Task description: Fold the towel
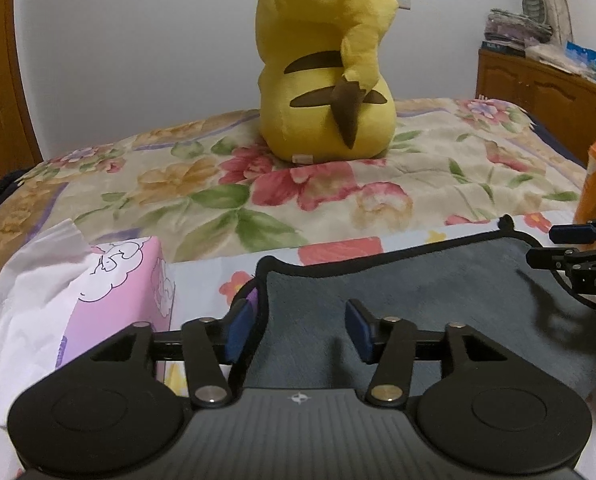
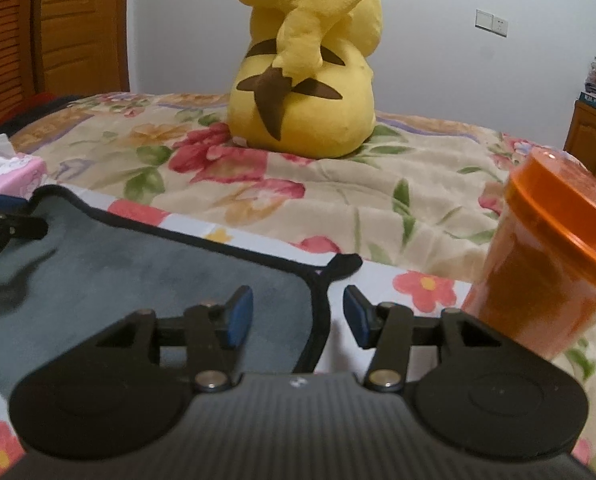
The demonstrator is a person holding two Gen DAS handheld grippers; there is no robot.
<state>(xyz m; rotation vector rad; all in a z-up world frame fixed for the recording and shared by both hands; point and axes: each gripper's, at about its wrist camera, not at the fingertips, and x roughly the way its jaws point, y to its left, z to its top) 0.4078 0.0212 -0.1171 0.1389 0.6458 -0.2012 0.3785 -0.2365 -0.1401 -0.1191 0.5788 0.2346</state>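
1. Grey plush towel (image 1: 438,292), black bound edge, small black loop at one far corner; lies flat on a floral sheet (image 2: 382,280) on the bed.
2. Long axis runs left-right across both wrist views, so the far edge faces the plush toy (image 1: 322,64).
3. Left gripper (image 1: 300,330): jaws apart, straddling the towel's left edge, blue pads (image 1: 240,332) clear of the fabric, gripping nothing.
4. Right gripper (image 2: 298,316): jaws apart over the towel's right corner, one finger above the towel and one above the sheet, gripping nothing.
5. Pink tissue box (image 1: 126,280) sits just left of the towel; orange lidded jar (image 2: 546,264) stands just right of it.
6. Writing: right gripper's side shows small characters in the left view, too blurred to read.
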